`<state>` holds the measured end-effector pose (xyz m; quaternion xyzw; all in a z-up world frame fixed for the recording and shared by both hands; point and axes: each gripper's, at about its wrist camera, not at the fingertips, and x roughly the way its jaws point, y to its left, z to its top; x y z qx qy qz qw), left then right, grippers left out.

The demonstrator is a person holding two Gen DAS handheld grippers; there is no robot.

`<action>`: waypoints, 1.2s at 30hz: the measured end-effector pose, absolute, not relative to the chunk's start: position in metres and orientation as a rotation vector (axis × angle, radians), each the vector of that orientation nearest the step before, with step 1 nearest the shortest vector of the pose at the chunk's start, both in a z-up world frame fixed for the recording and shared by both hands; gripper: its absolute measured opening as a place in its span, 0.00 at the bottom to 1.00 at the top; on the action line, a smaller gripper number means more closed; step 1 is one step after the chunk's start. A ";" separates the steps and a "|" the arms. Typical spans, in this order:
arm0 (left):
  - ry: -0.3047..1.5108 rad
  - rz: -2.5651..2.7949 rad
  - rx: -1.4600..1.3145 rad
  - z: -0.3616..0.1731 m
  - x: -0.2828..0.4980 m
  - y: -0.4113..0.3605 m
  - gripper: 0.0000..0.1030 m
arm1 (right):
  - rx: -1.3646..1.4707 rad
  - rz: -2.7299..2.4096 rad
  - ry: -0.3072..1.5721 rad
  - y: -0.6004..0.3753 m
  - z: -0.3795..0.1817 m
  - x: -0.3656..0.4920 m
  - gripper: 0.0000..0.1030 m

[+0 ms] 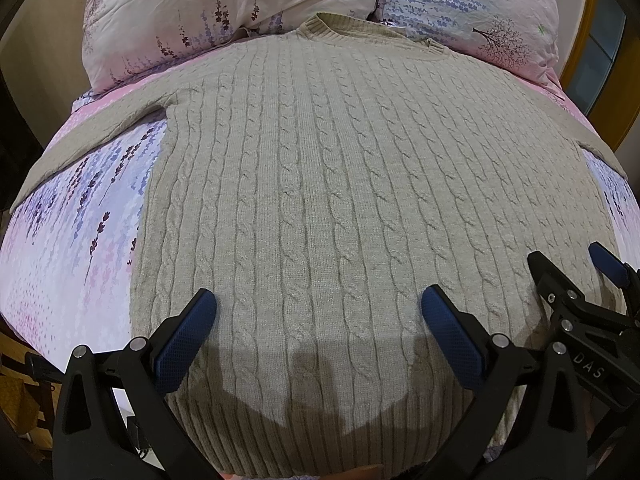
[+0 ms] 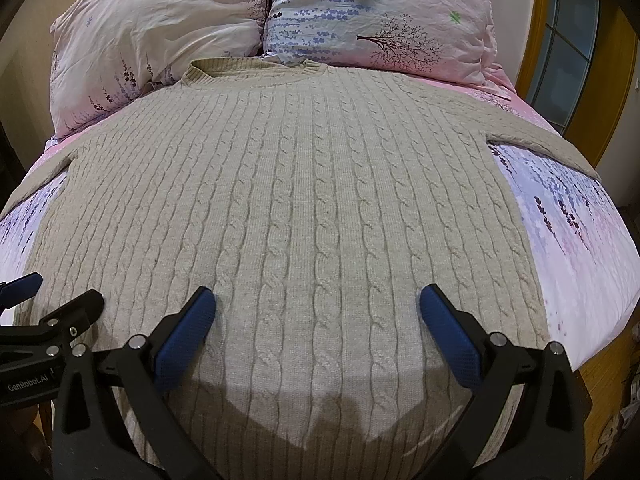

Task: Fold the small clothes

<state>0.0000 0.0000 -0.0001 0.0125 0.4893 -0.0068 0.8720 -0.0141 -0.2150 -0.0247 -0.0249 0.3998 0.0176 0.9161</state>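
A beige cable-knit sweater (image 1: 340, 200) lies flat on the bed, collar toward the pillows, hem toward me, sleeves spread to both sides. It also fills the right wrist view (image 2: 300, 220). My left gripper (image 1: 319, 312) is open and empty, hovering over the sweater's lower part near the hem. My right gripper (image 2: 317, 308) is open and empty, over the lower part too. The right gripper also shows at the right edge of the left wrist view (image 1: 568, 268). The left gripper shows at the left edge of the right wrist view (image 2: 56, 292).
The bed has a pink and lilac floral sheet (image 1: 80, 220). Two floral pillows (image 2: 160, 40) (image 2: 380, 20) lie at the head of the bed. A yellow-framed glass door (image 2: 572, 60) stands to the right. The bed's wooden edge (image 2: 604, 360) shows at lower right.
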 end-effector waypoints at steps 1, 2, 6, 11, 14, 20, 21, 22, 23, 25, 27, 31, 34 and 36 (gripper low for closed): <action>1.023 -0.014 0.026 0.000 0.000 0.000 0.99 | -0.051 0.036 0.822 -0.215 -0.025 -0.014 0.98; 1.023 -0.014 0.026 0.000 0.000 0.000 0.99 | -0.051 0.036 0.823 -0.215 -0.025 -0.014 0.98; 1.023 -0.014 0.026 0.000 0.000 0.000 0.99 | -0.051 0.036 0.823 -0.214 -0.023 -0.015 0.98; 1.024 -0.014 0.027 0.000 0.000 0.000 0.99 | -0.053 0.037 0.827 -0.212 -0.020 -0.017 0.98; 1.029 -0.015 0.028 0.000 0.000 0.000 0.99 | -0.058 0.040 0.848 -0.217 -0.025 -0.012 0.98; 1.034 -0.016 0.031 -0.001 0.001 0.000 0.99 | -0.069 0.049 0.874 -0.215 -0.024 -0.007 0.98; 1.035 -0.016 0.031 0.000 0.000 0.001 0.99 | -0.072 0.052 0.872 -0.215 -0.023 -0.008 0.98; 1.038 -0.016 0.033 0.000 0.000 0.001 0.99 | -0.078 0.058 0.871 -0.216 -0.024 -0.009 0.98; 1.041 -0.017 0.033 0.000 0.001 0.001 0.99 | -0.081 0.062 0.872 -0.215 -0.024 -0.008 0.98; 1.048 -0.018 0.035 -0.001 0.004 -0.001 0.99 | -0.089 0.075 0.883 -0.216 -0.024 -0.009 0.98; 1.054 -0.021 0.037 -0.001 0.004 0.000 0.99 | -0.093 0.086 0.893 -0.216 -0.023 -0.006 0.98; 1.083 -0.038 0.044 0.000 0.009 0.000 0.99 | -0.121 0.135 0.880 -0.218 -0.023 -0.007 0.98; 1.077 -0.074 0.025 0.002 0.011 0.003 0.99 | -0.150 0.191 0.862 -0.221 -0.023 -0.006 0.98; 1.039 -0.146 -0.055 0.007 0.014 0.012 0.99 | -0.148 0.217 0.868 -0.224 -0.021 -0.002 0.98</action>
